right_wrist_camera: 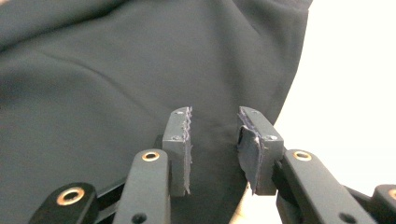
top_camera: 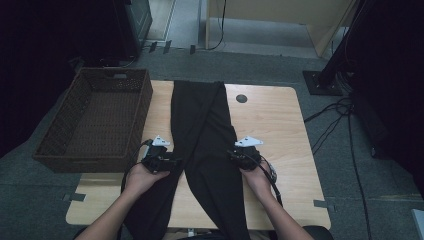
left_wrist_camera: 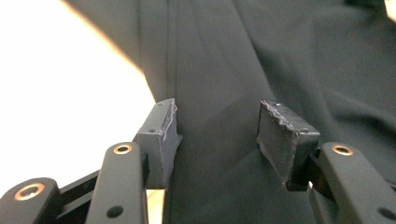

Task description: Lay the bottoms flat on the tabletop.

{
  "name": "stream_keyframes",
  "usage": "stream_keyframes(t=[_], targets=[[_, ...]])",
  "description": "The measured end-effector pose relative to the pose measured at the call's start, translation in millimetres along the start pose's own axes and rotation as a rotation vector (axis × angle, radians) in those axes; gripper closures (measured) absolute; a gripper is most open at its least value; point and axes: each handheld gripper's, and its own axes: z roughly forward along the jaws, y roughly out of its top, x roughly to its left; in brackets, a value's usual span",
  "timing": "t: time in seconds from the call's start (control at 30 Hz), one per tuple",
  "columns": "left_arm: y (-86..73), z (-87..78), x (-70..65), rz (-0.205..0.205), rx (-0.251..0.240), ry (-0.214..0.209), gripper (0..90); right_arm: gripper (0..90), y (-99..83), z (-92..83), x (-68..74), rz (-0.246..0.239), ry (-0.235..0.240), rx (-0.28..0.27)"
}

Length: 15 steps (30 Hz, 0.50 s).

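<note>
A pair of black trousers (top_camera: 205,140) lies lengthwise down the middle of a light wooden table (top_camera: 272,125), and its lower end hangs over the near edge. My left gripper (top_camera: 175,162) is at the cloth's left edge, pointing inward. In the left gripper view the left gripper (left_wrist_camera: 217,109) stands open over the dark trousers (left_wrist_camera: 224,56), and the pads press on nothing. My right gripper (top_camera: 233,155) is at the cloth's right edge. In the right gripper view the right gripper (right_wrist_camera: 215,112) shows a narrower gap, open over the trousers (right_wrist_camera: 116,70) near their edge.
A brown wicker basket (top_camera: 95,120) sits off the table's left side, its inside bare. A small round dark cap (top_camera: 241,98) marks the table's far part. Cables (top_camera: 335,120) and a black stand base (top_camera: 322,82) lie on the floor at the right.
</note>
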Motion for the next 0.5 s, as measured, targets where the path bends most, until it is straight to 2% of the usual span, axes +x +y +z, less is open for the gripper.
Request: stream_keyframes(t=[0.1, 0.17, 0.2, 0.23, 0.27, 0.33, 0.4, 0.5], targets=[[-1.5, 4.5, -1.3, 0.021, 0.002, -0.007, 67.7, 65.1, 3.9, -6.1, 14.4, 0.003, 0.065, -0.036], [-1.9, 7.7, -4.0, 0.075, -0.006, 0.021, 85.5, 65.2, 2.7, -4.8, 28.2, -0.023, 0.111, -0.025], [-1.0, 8.3, -4.5, 0.079, -0.005, 0.026, 87.6, 65.0, 0.8, -1.1, 35.2, -0.045, 0.126, 0.000], [0.2, 8.4, -4.2, 0.064, 0.001, 0.023, 88.1, 64.7, -1.5, 3.0, 40.9, -0.081, 0.121, 0.021], [0.2, 8.2, -4.4, 0.066, 0.003, 0.024, 88.3, 64.6, -3.9, 5.9, 44.8, -0.108, 0.111, 0.034], [-0.2, 6.3, -3.4, 0.057, -0.008, 0.014, 88.3, 64.1, -7.1, 8.3, 46.4, -0.110, 0.104, 0.016], [0.8, 2.4, -0.8, 0.018, -0.039, -0.017, 88.4, 64.1, -6.9, 8.3, 45.1, -0.108, 0.105, 0.017], [4.0, -4.9, -1.4, -0.013, -0.082, -0.055, 88.7, 63.6, -7.8, 7.7, 44.7, -0.121, 0.101, 0.016]])
